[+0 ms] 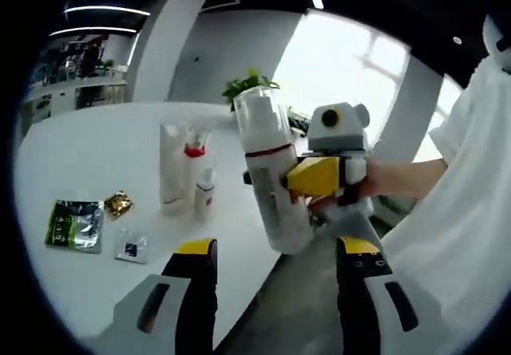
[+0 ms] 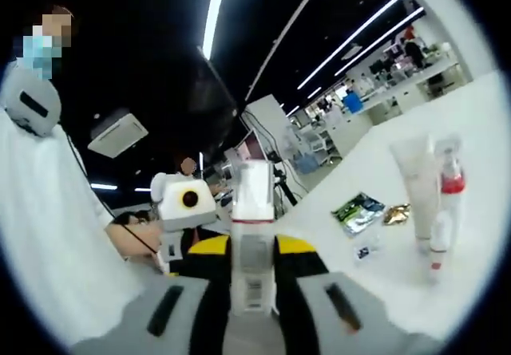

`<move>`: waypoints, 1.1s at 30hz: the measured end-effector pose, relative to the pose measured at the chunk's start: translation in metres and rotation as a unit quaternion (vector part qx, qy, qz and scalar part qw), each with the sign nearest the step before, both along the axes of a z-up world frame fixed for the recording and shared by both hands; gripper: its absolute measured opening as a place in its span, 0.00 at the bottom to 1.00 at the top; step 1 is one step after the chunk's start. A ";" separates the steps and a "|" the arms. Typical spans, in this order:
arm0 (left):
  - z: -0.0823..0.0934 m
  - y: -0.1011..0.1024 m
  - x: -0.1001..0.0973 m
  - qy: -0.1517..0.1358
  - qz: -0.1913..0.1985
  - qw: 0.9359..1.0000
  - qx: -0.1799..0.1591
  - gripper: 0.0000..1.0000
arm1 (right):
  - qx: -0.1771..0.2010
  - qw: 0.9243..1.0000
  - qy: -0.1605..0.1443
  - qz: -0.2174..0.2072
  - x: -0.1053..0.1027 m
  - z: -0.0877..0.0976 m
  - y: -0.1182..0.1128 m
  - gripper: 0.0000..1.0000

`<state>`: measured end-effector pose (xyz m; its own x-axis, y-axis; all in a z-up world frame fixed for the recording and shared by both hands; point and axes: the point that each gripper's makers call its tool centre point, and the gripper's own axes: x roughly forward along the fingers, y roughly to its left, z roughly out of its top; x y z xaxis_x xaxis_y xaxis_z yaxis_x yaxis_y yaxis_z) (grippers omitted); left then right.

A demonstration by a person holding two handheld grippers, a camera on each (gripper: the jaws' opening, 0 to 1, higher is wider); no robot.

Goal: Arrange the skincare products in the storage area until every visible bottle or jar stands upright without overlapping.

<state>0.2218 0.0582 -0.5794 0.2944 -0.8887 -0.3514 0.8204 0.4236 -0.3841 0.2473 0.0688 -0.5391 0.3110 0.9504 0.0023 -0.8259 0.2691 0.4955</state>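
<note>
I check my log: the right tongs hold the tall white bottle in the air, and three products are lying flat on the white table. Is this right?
One detail is wrong. The right tongs do hold the tall white bottle in the air, but the three products on the white table stand upright; none lies flat. The left gripper view shows this.

Right gripper (image 2: 253, 263) fingers clamping white pump bottle (image 2: 253, 211), white tube (image 2: 417, 183) upright on table (image 2: 479, 132)

Both grippers share one build: left gripper (image 1: 275, 271) and right gripper (image 2: 254, 269) have black jaws, yellow tips, grey housings; the person wears a white short sleeve (image 1: 467, 124) at three o'clock.
</note>
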 end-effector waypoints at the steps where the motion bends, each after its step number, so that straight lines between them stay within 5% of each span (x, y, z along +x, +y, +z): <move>1: 0.001 -0.002 0.000 0.000 -0.004 1.000 -0.002 0.53 | 0.001 1.000 0.000 0.002 0.000 0.000 0.000 0.19; 17: 0.018 -0.016 0.003 -0.012 -0.048 0.998 -0.030 0.25 | 0.012 0.999 -0.019 0.028 -0.005 0.010 0.003 0.20; 24: 0.022 -0.008 0.007 -0.046 -0.048 0.998 -0.017 0.21 | 0.016 0.999 -0.021 0.028 -0.002 0.010 0.008 0.20; 33: 0.028 -0.007 0.019 -0.088 -0.038 0.995 0.019 0.17 | 0.022 0.998 -0.046 -0.040 0.010 0.033 -0.001 0.24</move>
<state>0.2404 0.0507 -0.5515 0.2862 -0.8982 -0.3337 0.9037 0.3688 -0.2177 0.2574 0.0681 -0.5063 0.3833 0.9206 0.0754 -0.8450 0.3165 0.4310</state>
